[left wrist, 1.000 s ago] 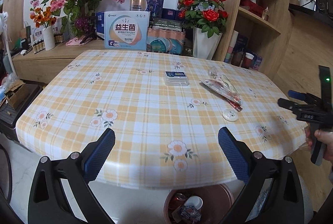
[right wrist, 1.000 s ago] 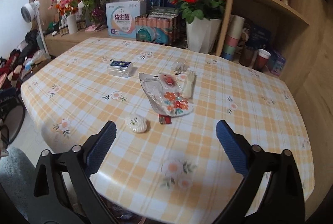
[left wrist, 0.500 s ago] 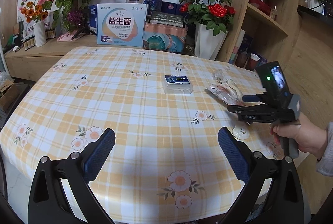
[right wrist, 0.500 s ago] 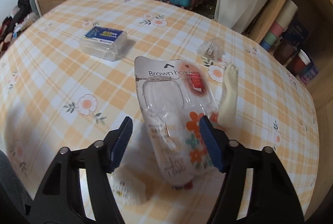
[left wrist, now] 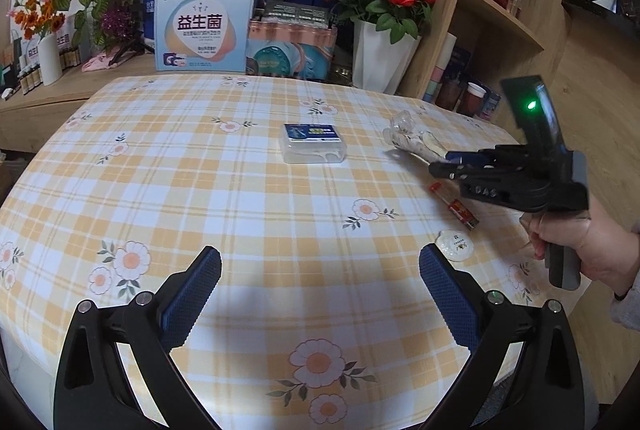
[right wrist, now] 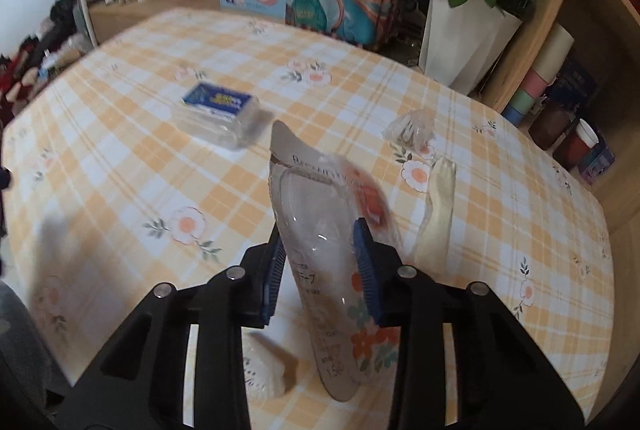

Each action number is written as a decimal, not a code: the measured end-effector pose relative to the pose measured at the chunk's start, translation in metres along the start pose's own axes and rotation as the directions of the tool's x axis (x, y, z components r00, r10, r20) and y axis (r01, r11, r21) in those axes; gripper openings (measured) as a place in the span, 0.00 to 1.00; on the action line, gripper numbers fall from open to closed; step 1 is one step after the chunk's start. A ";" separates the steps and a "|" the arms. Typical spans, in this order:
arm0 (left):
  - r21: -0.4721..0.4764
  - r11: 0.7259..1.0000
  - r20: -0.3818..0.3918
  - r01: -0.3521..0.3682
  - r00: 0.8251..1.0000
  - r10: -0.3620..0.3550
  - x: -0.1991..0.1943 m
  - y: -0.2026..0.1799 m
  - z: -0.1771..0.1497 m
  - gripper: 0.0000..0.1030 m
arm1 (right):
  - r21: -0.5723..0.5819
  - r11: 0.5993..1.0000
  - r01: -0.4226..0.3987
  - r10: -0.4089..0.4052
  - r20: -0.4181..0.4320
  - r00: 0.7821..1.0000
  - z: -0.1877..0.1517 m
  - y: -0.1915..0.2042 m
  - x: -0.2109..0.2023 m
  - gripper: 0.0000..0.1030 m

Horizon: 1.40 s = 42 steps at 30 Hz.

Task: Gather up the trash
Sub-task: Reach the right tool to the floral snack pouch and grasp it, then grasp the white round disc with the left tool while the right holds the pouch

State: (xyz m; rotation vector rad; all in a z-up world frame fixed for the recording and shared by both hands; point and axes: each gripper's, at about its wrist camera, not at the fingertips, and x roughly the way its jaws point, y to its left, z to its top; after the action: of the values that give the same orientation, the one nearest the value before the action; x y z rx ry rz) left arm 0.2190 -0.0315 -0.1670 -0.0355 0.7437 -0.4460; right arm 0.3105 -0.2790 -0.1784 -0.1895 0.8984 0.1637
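A clear plastic blister pack (right wrist: 316,198) with a flower print lies on the checked tablecloth (right wrist: 120,166), curled up between my right gripper's (right wrist: 320,254) blue pads. The jaws are closing and both pads press on its sides. From the left wrist view the right gripper (left wrist: 436,168) reaches the pack (left wrist: 412,144) at the table's right, with a hand on its handle. My left gripper (left wrist: 320,294) hangs open over the near part of the table, holding nothing. Loose bits lie around: a crumpled clear wrapper (right wrist: 410,126), a cream strip (right wrist: 438,206), a red wrapper (left wrist: 456,206) and a white round piece (left wrist: 456,245).
A clear box with a blue label (left wrist: 314,146) sits mid-table. Behind the table stand a white vase of red roses (left wrist: 380,54), printed boxes (left wrist: 204,30) and pink flowers. A wooden shelf unit (left wrist: 500,10) with cups rises at the right.
My right gripper came down over the blister pack and its jaws narrowed from wide open onto the pack's sides, curling it. My left gripper moved forward over the table.
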 end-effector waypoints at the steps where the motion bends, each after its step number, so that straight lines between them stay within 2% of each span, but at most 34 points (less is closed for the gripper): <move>1: 0.005 1.000 -0.002 0.006 1.000 -0.006 0.001 -0.003 0.000 0.94 | 0.034 0.999 -0.026 0.025 0.020 0.999 0.000 -0.006 -0.008 0.35; 8: 0.059 0.995 -0.045 0.076 0.996 -0.074 0.016 -0.035 -0.001 0.94 | 0.201 0.971 -0.128 0.106 0.114 0.988 -0.012 -0.043 -0.049 0.33; 13: 0.100 0.986 -0.084 0.135 0.988 -0.127 0.031 -0.064 0.001 0.93 | 0.271 0.952 -0.144 0.102 0.162 0.982 -0.030 -0.066 -0.074 0.32; 19: 0.196 0.959 -0.166 0.204 0.971 -0.173 0.061 -0.110 0.002 0.82 | 0.341 0.932 -0.124 0.066 0.177 0.982 -0.060 -0.093 -0.093 0.31; 22: 0.246 0.947 -0.211 0.207 0.965 -0.156 0.083 -0.130 0.001 0.81 | 0.371 0.921 -0.117 0.049 0.186 0.981 -0.075 -0.104 -0.102 0.30; 26: 0.244 0.951 -0.261 0.187 0.958 -0.121 0.110 -0.142 0.001 0.80 | 0.401 0.909 -0.117 0.041 0.193 0.980 -0.093 -0.113 -0.109 0.30; 31: 0.256 0.961 -0.298 0.105 0.954 -0.025 0.134 -0.153 -0.001 0.76 | 0.450 0.883 -0.131 0.044 0.199 0.979 -0.112 -0.122 -0.112 0.30; 34: 0.266 0.962 -0.314 0.057 0.949 0.031 0.143 -0.156 -0.003 0.72 | 0.465 0.875 -0.137 0.046 0.201 0.978 -0.117 -0.124 -0.115 0.30; 36: 0.276 0.961 -0.301 0.031 0.952 0.056 0.145 -0.157 -0.004 0.66 | 0.466 0.874 -0.139 0.047 0.204 0.978 -0.119 -0.123 -0.117 0.30; 37: 0.283 0.959 -0.295 0.024 0.953 0.063 0.145 -0.158 -0.003 0.63 | 0.464 0.874 -0.141 0.048 0.206 0.977 -0.120 -0.121 -0.119 0.30; 39: 0.295 0.955 -0.287 0.027 0.956 0.062 0.143 -0.159 -0.002 0.50 | 0.462 0.876 -0.141 0.048 0.208 0.977 -0.121 -0.119 -0.121 0.30; 42: 0.264 0.962 -0.300 0.062 0.954 0.021 0.139 -0.152 0.000 0.50 | 0.467 0.871 -0.151 0.054 0.214 0.975 -0.123 -0.115 -0.124 0.30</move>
State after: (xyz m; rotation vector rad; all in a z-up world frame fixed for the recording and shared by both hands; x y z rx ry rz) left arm 0.2511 -0.2250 -0.2288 0.2887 0.9763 -0.5782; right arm 0.1665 -0.4269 -0.1443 0.3380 0.7277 0.0514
